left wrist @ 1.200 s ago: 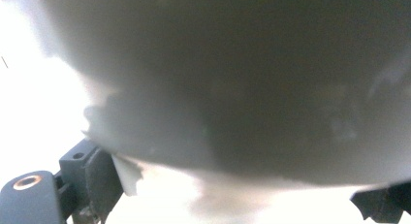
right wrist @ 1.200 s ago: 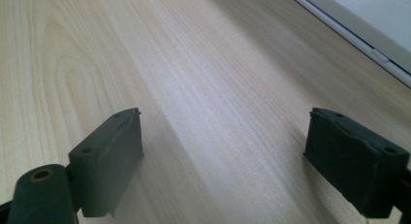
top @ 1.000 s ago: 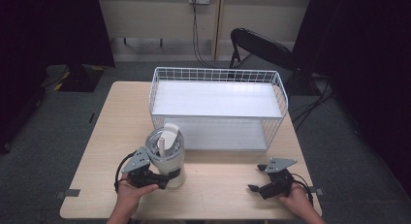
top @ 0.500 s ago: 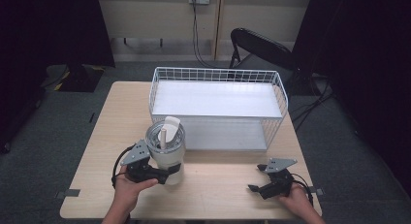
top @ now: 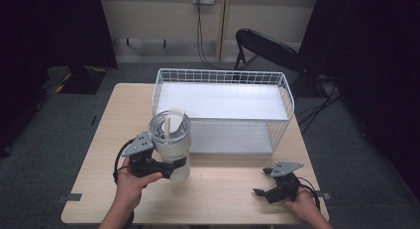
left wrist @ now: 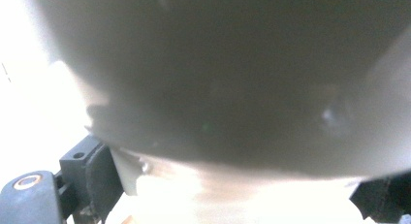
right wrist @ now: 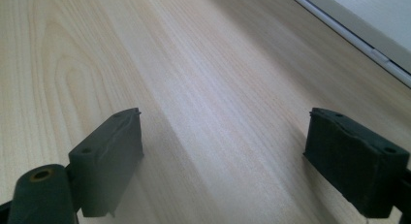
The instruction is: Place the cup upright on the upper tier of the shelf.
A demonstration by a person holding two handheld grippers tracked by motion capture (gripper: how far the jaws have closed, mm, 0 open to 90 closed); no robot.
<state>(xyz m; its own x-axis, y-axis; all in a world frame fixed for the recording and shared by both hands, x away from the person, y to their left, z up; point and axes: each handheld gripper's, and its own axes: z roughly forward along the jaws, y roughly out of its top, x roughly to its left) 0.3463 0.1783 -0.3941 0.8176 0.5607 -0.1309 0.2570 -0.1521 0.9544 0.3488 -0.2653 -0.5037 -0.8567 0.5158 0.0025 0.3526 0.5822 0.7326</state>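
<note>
Left gripper (top: pixel 171 167) clamped across lower body of white tumbler (top: pixel 171 144), jaws either side, low enough to keep the lidded top and upright straw (top: pixel 168 127) clear. Tumbler at near left of wooden table (top: pixel 223 199), looks raised off the top and tilted a little, just in front of wire basket (top: pixel 223 76), probably headed for the basket's white floor. In left gripper view tumbler wall (left wrist: pixel 218 78) pressed right up to the camera, blurred; one black pad (left wrist: pixel 99 173) against its left side, hard to tell how firm the hold is. Right gripper (top: pixel 262 189) resting low at near right, jaws wide apart, holding nothing; bare wood between its pads (right wrist: pixel 109 158) in right gripper view, parked clear of the carry path.
</note>
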